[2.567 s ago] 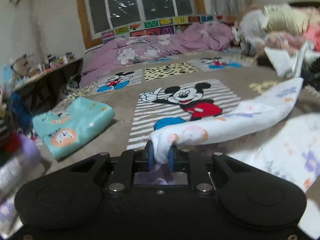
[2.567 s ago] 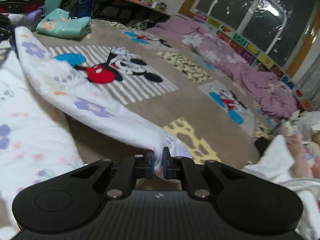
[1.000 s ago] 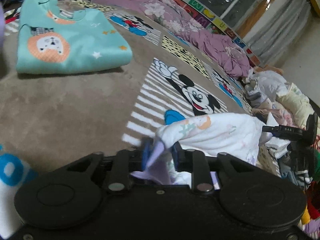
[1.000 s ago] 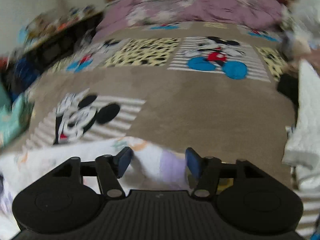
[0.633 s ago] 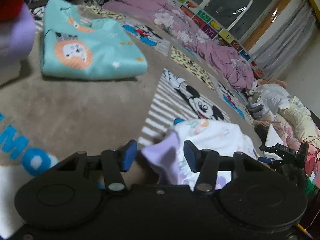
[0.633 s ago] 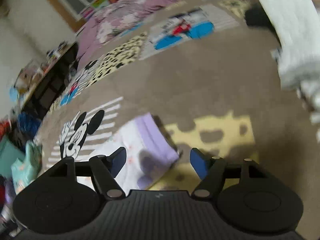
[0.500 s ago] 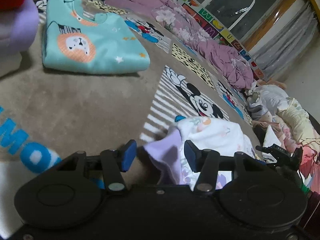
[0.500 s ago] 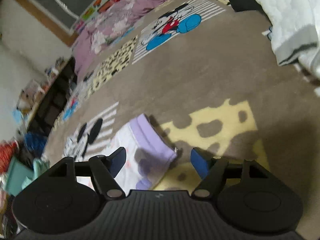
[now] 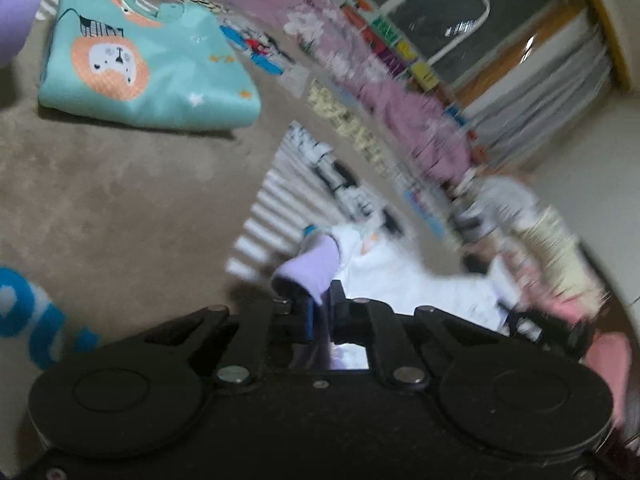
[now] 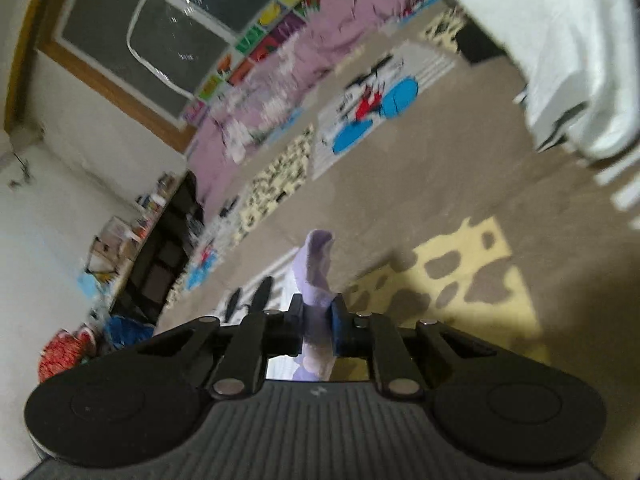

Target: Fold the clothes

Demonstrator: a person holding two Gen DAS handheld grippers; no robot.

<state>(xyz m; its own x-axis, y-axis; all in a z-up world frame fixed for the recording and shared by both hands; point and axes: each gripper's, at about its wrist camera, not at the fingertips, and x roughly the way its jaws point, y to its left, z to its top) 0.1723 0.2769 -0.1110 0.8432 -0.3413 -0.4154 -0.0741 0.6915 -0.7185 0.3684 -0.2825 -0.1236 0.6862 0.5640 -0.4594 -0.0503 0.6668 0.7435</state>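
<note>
My left gripper [image 9: 320, 314] was clenched on a lilac cuff [image 9: 310, 270] of the white floral garment [image 9: 400, 276], the cloth pinched between the blue pads and poking up just past them. The rest of the garment lay spread on the brown cartoon blanket [image 9: 120, 200] ahead and to the right of that gripper, though motion blur hid its print. Well ahead and to the left sat a folded teal sweatshirt [image 9: 148, 56] with an orange lion patch.

My right gripper [image 10: 318, 322] was likewise clamped on a lilac cuff [image 10: 316, 268], which stood up between its pads and curled forward. Below the pads I could make out a sliver of white cloth. Just right of that gripper was a yellow spotted patch [image 10: 460, 276] of the blanket; far ahead to the right hung a white quilted garment [image 10: 560, 52].
</note>
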